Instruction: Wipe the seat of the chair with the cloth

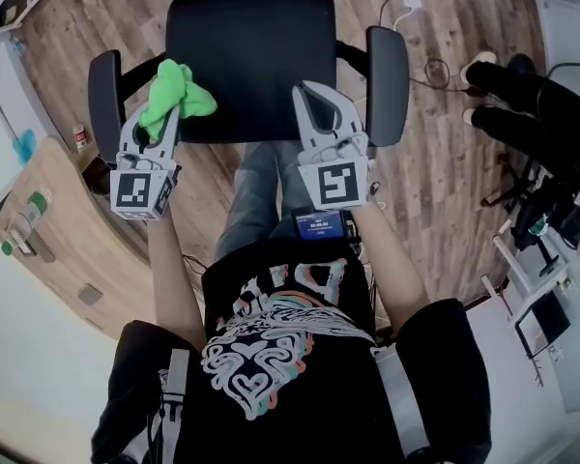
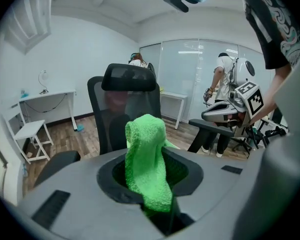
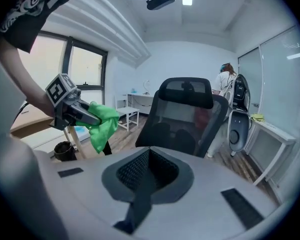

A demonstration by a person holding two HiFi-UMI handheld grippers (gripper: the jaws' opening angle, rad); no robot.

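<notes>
A black office chair stands in front of me, its seat (image 1: 251,56) bare between two armrests (image 1: 104,90). My left gripper (image 1: 171,109) hovers over the seat's front left corner, shut on a bright green cloth (image 1: 179,90). In the left gripper view the cloth (image 2: 146,166) stands up bunched out of the jaws, with the chair's back (image 2: 127,109) behind it. My right gripper (image 1: 317,100) is over the seat's front right corner, jaws shut with nothing between them (image 3: 147,184). The right gripper view shows the left gripper (image 3: 82,115) with the cloth (image 3: 102,124) hanging from it.
A wooden table (image 1: 63,211) with a bottle (image 1: 24,218) is at my left. Another person's legs (image 1: 512,104) and cables (image 1: 433,66) lie to the right on the wood floor. A white desk (image 2: 45,95) and stool (image 2: 30,134) stand beyond the chair; people stand by the glass wall (image 2: 225,79).
</notes>
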